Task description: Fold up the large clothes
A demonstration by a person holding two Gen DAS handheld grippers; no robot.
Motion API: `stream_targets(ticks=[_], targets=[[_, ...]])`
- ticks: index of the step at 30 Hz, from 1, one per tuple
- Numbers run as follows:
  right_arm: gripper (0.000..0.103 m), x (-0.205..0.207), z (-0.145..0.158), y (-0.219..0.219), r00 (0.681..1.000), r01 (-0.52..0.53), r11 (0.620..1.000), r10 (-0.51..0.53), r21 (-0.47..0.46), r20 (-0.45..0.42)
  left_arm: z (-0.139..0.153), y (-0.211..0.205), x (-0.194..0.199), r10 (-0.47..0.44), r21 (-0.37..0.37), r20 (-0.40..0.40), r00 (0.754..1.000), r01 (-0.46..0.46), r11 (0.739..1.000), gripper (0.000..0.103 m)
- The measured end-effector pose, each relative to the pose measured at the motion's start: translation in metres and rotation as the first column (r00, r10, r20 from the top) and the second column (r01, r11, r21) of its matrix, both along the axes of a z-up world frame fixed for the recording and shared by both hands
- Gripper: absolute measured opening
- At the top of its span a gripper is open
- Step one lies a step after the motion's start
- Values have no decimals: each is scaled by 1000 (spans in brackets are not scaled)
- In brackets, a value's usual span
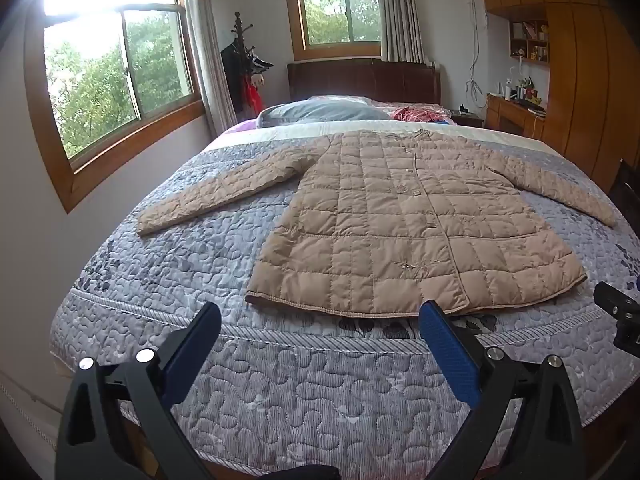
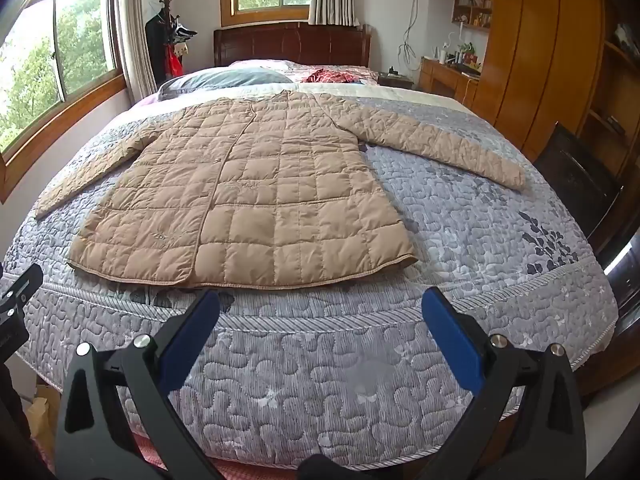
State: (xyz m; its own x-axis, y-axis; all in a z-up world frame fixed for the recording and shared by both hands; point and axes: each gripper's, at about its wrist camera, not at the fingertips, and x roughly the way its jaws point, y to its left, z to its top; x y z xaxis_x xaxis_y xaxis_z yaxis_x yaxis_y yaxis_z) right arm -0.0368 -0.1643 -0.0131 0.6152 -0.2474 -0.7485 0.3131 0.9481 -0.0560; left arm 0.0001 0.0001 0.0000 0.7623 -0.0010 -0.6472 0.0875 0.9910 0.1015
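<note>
A tan quilted coat point(image 1: 404, 224) point(image 2: 248, 192) lies flat and buttoned on the bed, front up, hem toward me, both sleeves spread out to the sides. My left gripper point(image 1: 320, 320) hovers over the foot of the bed just short of the hem, open, nothing between its blue pads point(image 1: 448, 352). My right gripper point(image 2: 320, 312) hangs likewise before the hem's right part, open and empty. The right gripper's black body point(image 1: 620, 316) shows at the right edge of the left wrist view. At the left edge of the right wrist view, the left gripper's body point(image 2: 16, 300) appears.
The grey quilted bedspread point(image 1: 304, 392) point(image 2: 480, 240) covers the bed. Pillows point(image 1: 320, 112) and a red cloth point(image 1: 416, 114) lie by the dark headboard. Windows and a coat stand point(image 1: 244, 64) are on the left. Wooden wardrobes point(image 2: 540, 60) and a dark chair point(image 2: 576, 180) stand close on the right.
</note>
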Motion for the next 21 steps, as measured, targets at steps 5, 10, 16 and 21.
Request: stream_targets(ticks=[5,10,16,21], targets=[[100,0,0,-1,1000,-2,1000,2,2,3,0,1,0,0,0,5,1000,0,1000,99],[100,0,0,1,1000,-5,1000,5,-2,5,-1,0,0,1,4,6,1000,-2,1000,99],[100,-1,1,0,1000,-2,1000,2,3,5,0,0,0,2,4,5,1000,-2,1000,99],[100,1,2,1,1000,-8,1000,8,0,3,0,0,0,1,4,5,1000,-1,1000,99]])
